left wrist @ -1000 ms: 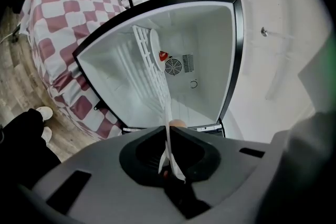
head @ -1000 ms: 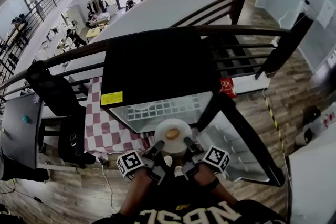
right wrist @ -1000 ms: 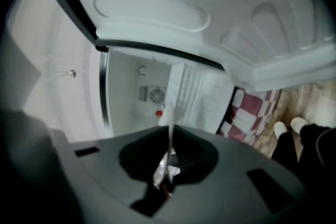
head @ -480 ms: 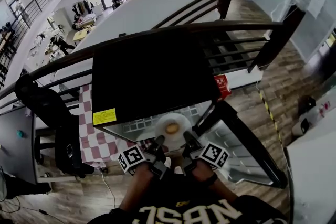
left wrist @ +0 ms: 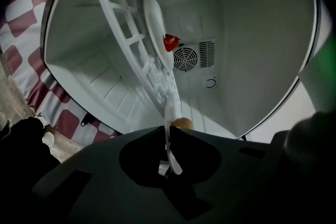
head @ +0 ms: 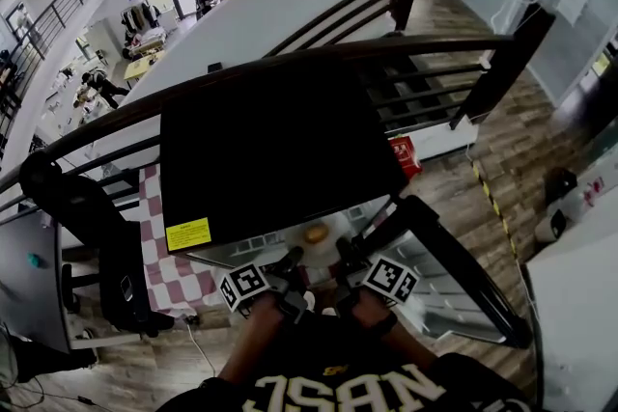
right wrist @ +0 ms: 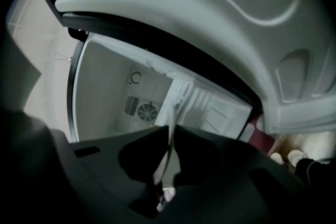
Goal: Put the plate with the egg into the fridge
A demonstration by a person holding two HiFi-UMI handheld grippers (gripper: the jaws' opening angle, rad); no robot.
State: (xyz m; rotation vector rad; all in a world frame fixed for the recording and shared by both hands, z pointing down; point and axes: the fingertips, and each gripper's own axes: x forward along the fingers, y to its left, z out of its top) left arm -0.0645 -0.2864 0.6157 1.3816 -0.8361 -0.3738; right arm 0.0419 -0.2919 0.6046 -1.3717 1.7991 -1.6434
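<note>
A white plate (head: 317, 229) with a brown egg (head: 315, 233) on it is held level at the mouth of the small black fridge (head: 270, 140), partly under its top. My left gripper (head: 291, 263) is shut on the plate's near left rim and my right gripper (head: 342, 261) on its near right rim. In the left gripper view the plate (left wrist: 156, 34) shows edge-on, reaching into the white interior, with the egg (left wrist: 182, 123) just past the left gripper (left wrist: 168, 136). In the right gripper view the plate rim (right wrist: 171, 136) runs between the jaws of the right gripper (right wrist: 169, 150).
The fridge door (head: 454, 275) stands open to the right. Inside are a white shelf (left wrist: 126, 39), a round fan vent (left wrist: 185, 59) and a small red part (left wrist: 169, 42). A red-checked cloth (head: 169, 275) and a black chair (head: 87, 207) stand left; a railing (head: 290, 58) runs behind.
Both grippers have carried the plate forward, from in front of the fridge opening to partly inside it. The head view has moved closer over the fridge.
</note>
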